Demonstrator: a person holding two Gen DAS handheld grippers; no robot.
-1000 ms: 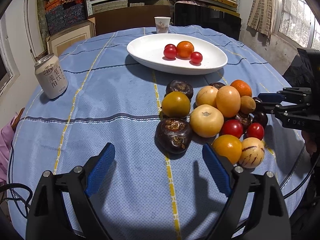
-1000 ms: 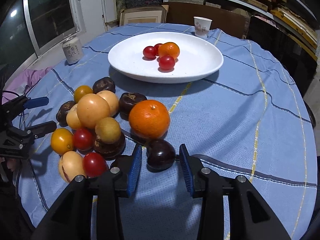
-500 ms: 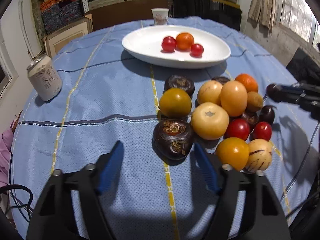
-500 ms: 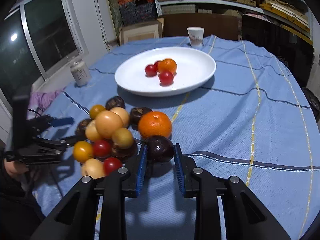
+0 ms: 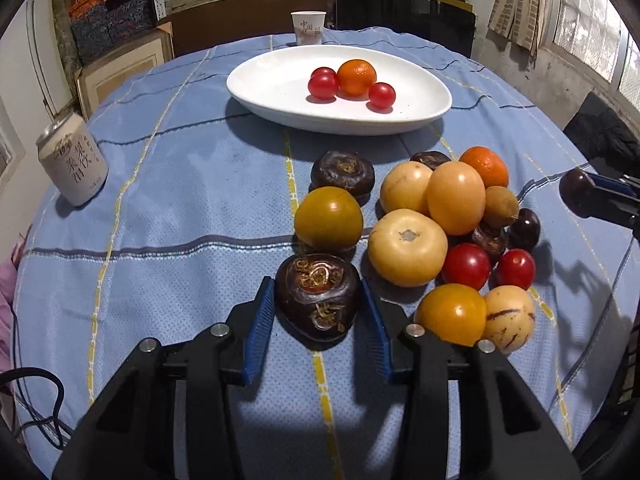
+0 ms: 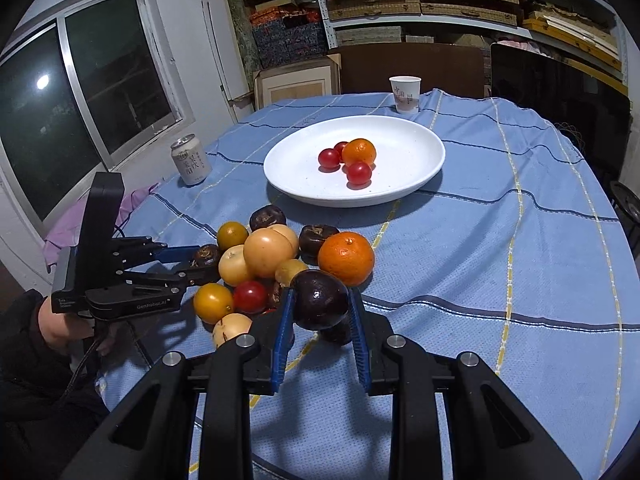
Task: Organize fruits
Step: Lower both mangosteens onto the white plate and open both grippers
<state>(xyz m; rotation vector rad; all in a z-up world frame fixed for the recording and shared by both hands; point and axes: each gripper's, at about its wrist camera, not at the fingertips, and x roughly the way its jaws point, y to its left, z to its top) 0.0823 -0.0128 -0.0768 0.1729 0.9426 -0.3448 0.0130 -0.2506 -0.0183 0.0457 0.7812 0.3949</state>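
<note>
Now left tool grips water chestnut, sprout-side up.

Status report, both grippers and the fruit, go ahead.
Left gripper around water chestnut on table. Right gripper holds dark plum lifted. Path to white plate open.

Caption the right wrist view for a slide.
Right gripper lifts a dark plum from the fruit pile toward the white plate.
</note>
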